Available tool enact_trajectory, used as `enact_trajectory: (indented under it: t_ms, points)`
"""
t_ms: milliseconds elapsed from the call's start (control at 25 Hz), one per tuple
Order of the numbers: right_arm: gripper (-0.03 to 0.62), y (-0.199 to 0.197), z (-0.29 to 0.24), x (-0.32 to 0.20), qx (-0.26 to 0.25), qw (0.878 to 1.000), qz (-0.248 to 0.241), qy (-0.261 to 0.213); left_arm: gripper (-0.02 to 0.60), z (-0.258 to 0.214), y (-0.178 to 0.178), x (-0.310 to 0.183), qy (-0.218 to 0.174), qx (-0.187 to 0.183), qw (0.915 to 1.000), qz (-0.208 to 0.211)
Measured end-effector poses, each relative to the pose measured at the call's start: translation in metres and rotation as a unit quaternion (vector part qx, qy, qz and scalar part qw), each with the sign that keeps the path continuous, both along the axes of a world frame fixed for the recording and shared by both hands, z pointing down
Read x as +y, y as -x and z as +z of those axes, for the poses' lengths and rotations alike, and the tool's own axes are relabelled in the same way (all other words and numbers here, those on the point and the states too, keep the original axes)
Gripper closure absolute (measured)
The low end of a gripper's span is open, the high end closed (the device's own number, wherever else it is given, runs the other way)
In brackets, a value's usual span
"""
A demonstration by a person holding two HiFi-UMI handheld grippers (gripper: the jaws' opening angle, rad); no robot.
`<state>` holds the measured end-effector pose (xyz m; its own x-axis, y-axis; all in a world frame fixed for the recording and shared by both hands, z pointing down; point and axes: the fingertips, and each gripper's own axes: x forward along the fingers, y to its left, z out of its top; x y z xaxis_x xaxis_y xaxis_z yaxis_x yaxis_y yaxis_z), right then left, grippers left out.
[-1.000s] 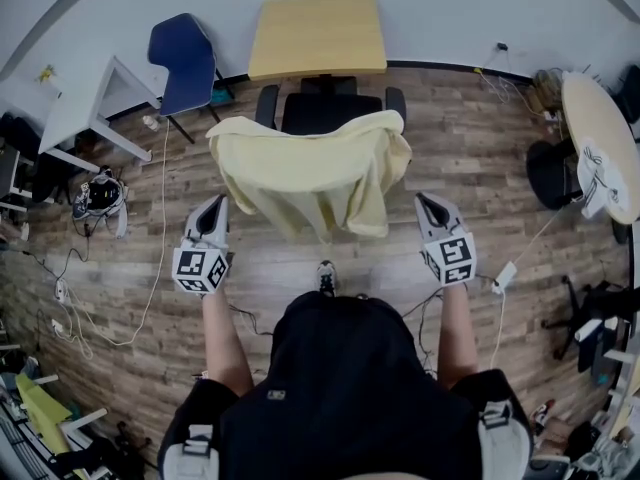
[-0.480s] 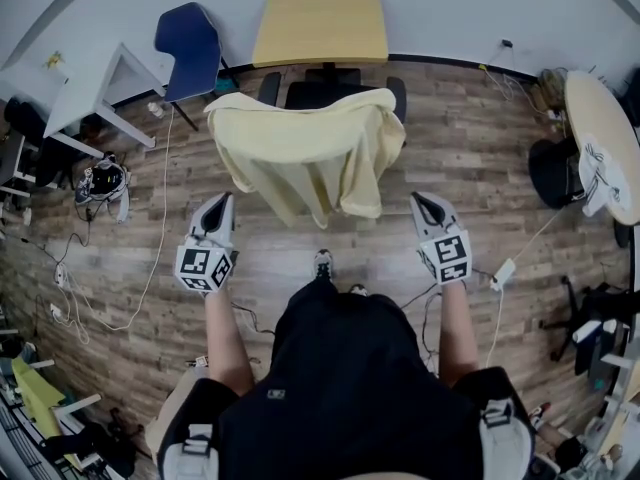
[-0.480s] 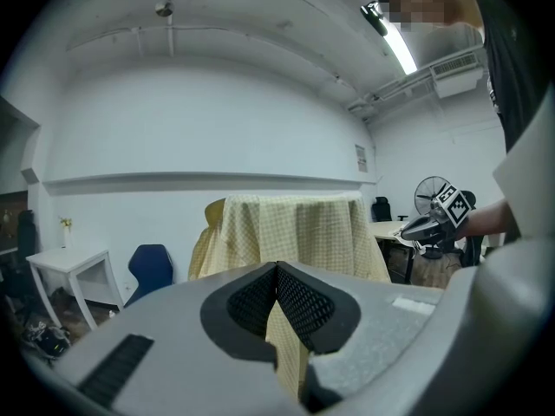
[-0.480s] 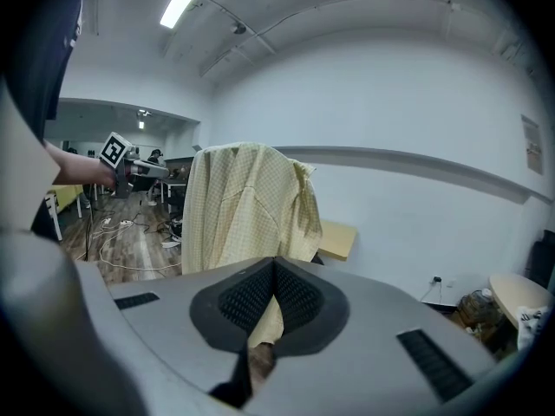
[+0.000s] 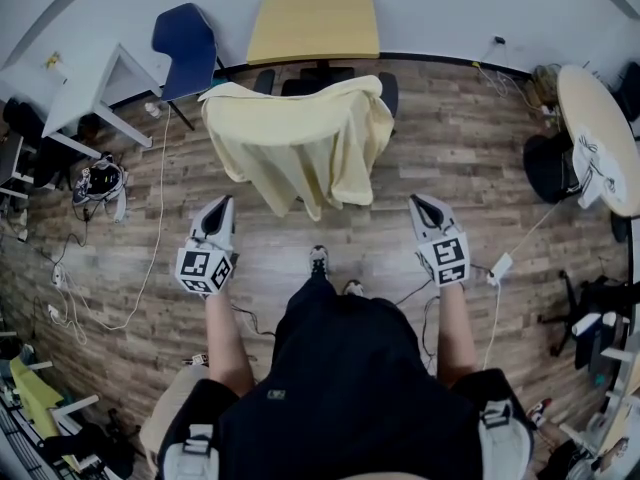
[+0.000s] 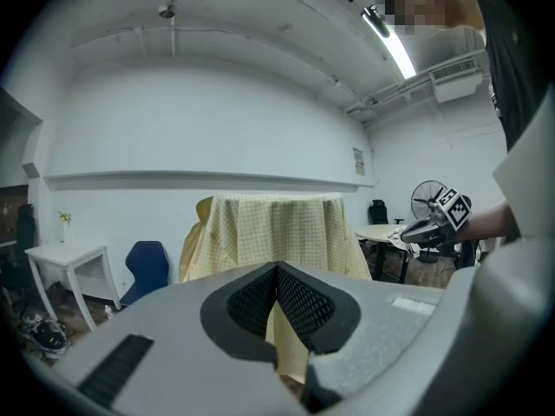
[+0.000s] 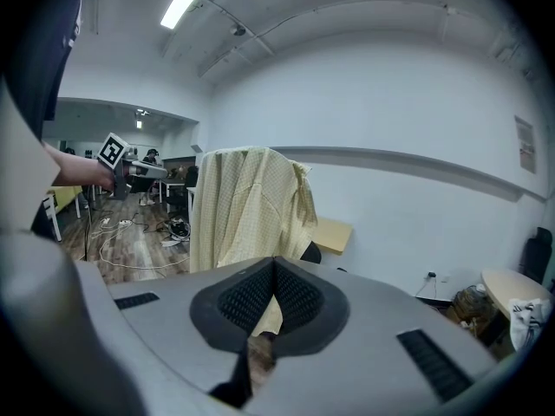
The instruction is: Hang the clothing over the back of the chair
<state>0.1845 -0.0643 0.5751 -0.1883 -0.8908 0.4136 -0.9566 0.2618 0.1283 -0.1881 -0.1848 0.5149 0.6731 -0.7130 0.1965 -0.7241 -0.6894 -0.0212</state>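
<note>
A pale yellow checked garment (image 5: 300, 138) hangs draped over the back of a black office chair (image 5: 388, 92), straight ahead of me. Both grippers are held apart from it, on the near side. My left gripper (image 5: 222, 204) is to the lower left of the garment, shut and empty. The right gripper (image 5: 417, 202) is to the lower right, also shut with nothing in it. In the left gripper view the garment (image 6: 269, 232) hangs beyond the closed jaws (image 6: 277, 267). The right gripper view shows the garment (image 7: 247, 206) beyond its closed jaws (image 7: 274, 263).
Behind the chair stands a wooden table (image 5: 315, 23) against the wall. A blue chair (image 5: 185, 53) and a white table (image 5: 70, 93) are at the back left, a round table (image 5: 600, 128) at the right. Cables (image 5: 150, 268) and a power strip (image 5: 500, 266) lie on the wood floor.
Both grippers have drawn back from the chair, and the draped garment now sits farther away, higher in the head view. Both stayed shut and empty.
</note>
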Motion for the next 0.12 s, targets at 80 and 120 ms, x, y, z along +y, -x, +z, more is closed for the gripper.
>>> enact_trajectory:
  t_ms: [80, 120]
  points:
    - [0.6, -0.0018, -0.0016, 0.0063, -0.002, 1.0, 0.004, 0.001, 0.581, -0.0007, -0.0034, 0.0055, -0.001, 0.001, 1.0, 0.002]
    - [0.6, -0.0029, -0.0023, 0.0094, -0.003, 1.0, 0.006, 0.002, 0.581, -0.0009, -0.0054, 0.0082, -0.001, 0.002, 1.0, 0.004]
